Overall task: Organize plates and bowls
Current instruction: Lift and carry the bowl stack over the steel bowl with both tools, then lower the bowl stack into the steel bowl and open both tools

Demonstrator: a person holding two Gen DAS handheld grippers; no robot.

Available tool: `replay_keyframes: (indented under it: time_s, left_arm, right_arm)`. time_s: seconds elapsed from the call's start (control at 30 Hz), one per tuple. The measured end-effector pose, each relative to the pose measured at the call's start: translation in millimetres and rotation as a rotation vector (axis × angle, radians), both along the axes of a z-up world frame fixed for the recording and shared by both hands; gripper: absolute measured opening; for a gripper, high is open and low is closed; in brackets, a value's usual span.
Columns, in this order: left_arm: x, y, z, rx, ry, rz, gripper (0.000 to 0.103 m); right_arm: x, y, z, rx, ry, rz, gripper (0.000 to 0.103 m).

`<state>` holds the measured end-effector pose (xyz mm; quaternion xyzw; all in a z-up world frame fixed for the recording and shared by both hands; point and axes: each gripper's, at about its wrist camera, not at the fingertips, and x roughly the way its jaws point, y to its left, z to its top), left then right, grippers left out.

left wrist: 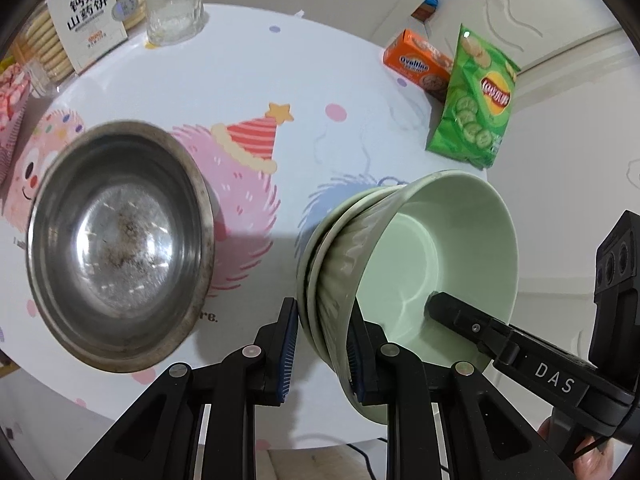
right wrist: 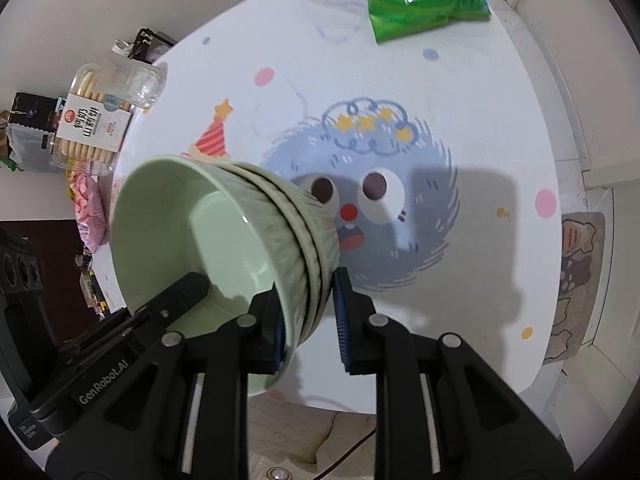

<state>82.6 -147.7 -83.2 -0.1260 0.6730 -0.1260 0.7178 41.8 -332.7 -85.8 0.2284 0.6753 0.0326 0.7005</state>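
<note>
**Inspector A:** Green ceramic: a nested stack of bowls [left wrist: 400, 264] is held off the tabletop [left wrist: 248, 64], gripped from two sides. The left claw [left wrist: 324, 344] is clenched on the near rim, one pad inside the top bowl, one outside the stack. The right claw [right wrist: 308, 320] is clamped likewise on the opposite rim.

**Inspector B:** Progress?

**Inspector A:** Partly done, in my judgement. The green bowls are already gathered into one stack. The steel bowl [left wrist: 120, 248] stands alone to the left on the tabletop, not joined to anything. No plates show in either view, so I cannot tell their status. Setting the stack down remains.

**Inspector B:** Orientation?

**Inspector A:** The stack appears tilted; fisheye distortion prevents certainty. In the left wrist view the mouth opens to the right, bases to the left. In the right wrist view it is the reverse. The stacking axis runs across the line between the claws.

**Inspector B:** Surroundings?

**Inspector A:** A chip bag [left wrist: 472, 100] and an orange box [left wrist: 420, 64] lie far right, a biscuit tub [left wrist: 80, 20] far left, all well apart from the stack.
</note>
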Motion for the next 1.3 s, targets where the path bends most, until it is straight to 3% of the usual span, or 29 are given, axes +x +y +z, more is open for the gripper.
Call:
replay_keyframes:
  time_s: [0.33, 0.57, 1.0, 1.3]
  left_arm:
    - [8.0, 22.4, 40.7, 0.000, -0.057, 0.025, 0.022]
    - [-1.9, 64.2, 51.4, 0.011, -0.083, 0.040, 0.021]
    - [4.6, 153.7, 35.8, 0.043, -0.055, 0.036, 0.021]
    - [13.8, 174.3, 8.3, 0.045, -0.017, -0.014, 0.021]
  right_arm:
    - [24.7, 24.8, 40.9, -0.010, -0.056, 0.041, 0.023]
    - [33.5, 65.1, 52.9, -0.008, -0.081, 0.058, 0.024]
    - [34.4, 154.6, 32.0, 0.031, -0.038, 0.065, 0.024]
    - [33.9, 182.0, 3.5, 0.036, 0.019, 0.025, 0.024]
